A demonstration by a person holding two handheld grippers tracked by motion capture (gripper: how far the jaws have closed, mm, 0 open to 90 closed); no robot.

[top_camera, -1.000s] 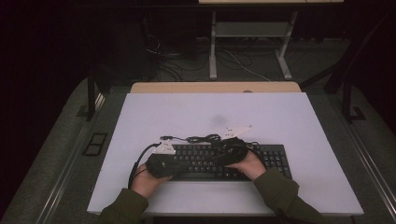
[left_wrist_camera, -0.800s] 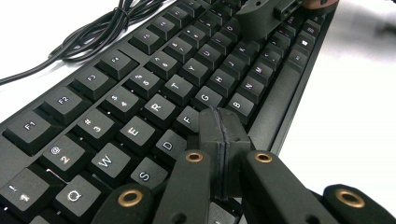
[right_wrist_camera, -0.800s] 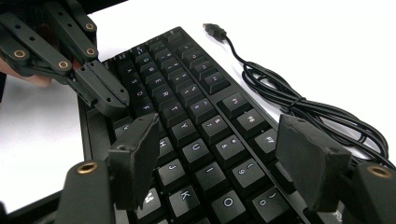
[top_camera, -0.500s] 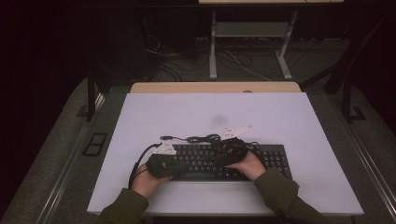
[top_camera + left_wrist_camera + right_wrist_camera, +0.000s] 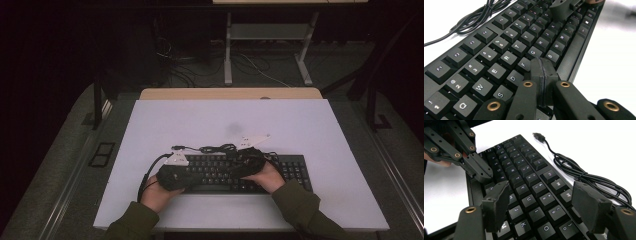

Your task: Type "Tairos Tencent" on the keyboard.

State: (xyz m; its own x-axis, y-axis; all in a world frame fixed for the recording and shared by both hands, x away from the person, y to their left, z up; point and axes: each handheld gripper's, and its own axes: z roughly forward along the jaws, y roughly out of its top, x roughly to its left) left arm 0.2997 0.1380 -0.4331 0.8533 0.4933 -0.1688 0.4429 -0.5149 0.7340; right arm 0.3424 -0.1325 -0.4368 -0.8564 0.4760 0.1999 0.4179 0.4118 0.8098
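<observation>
Nothing has shifted since earlier: left gripper [image 5: 541, 72], jaws together, rests near F on keyboard [image 5: 292, 167]; right gripper [image 5: 544, 205] wide above; I'd press next.

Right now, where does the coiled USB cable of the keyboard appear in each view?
High view: the USB cable lies mid-table, just behind the keyboard.
Left gripper view: top left, beside the function keys.
Right gripper view: right side, plug at top.
Shared landmark: the keyboard's function-key row.
</observation>
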